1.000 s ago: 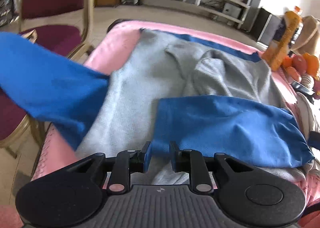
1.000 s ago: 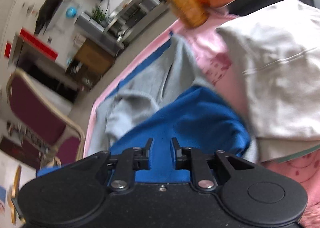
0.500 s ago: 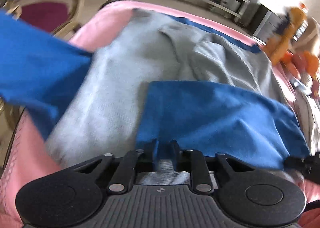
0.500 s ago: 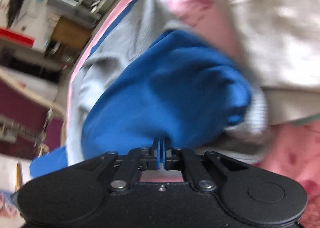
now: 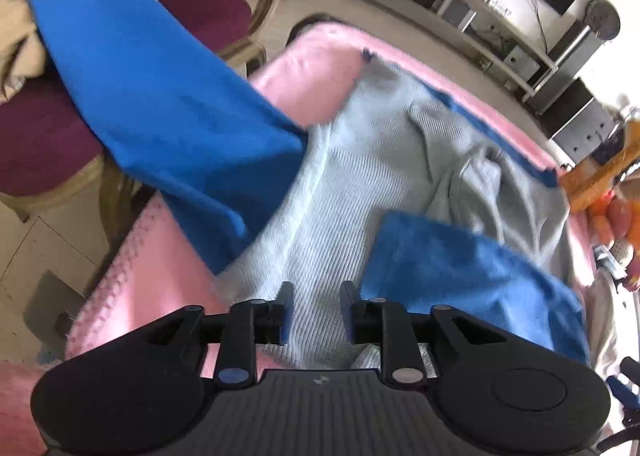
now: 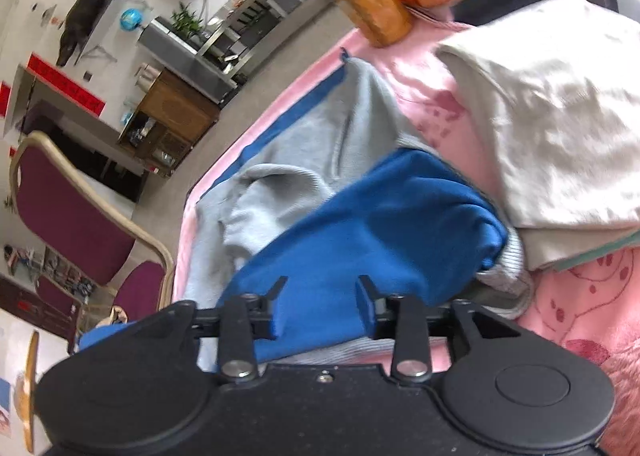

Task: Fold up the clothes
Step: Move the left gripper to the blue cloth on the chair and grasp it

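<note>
Both sets of jaws are caught opening with nothing pinched: the left gripper point(image 5: 313, 310) is parted over grey knit, the right gripper point(image 6: 318, 306) over the blue sleeve point(image 6: 360, 232), which looks let go so it stays folded across the chest. The grey-and-blue sweater point(image 5: 380, 159) is spread flat on the pink blanket point(image 5: 312, 67), long axis running away from the left camera. The other sleeve point(image 5: 160, 95) is still left hanging off the table edge toward the chair point(image 5: 192, 3).

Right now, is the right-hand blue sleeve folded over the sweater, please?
Folded: the blue sleeve lies across the grey sweater, released between the opening right gripper.
</note>
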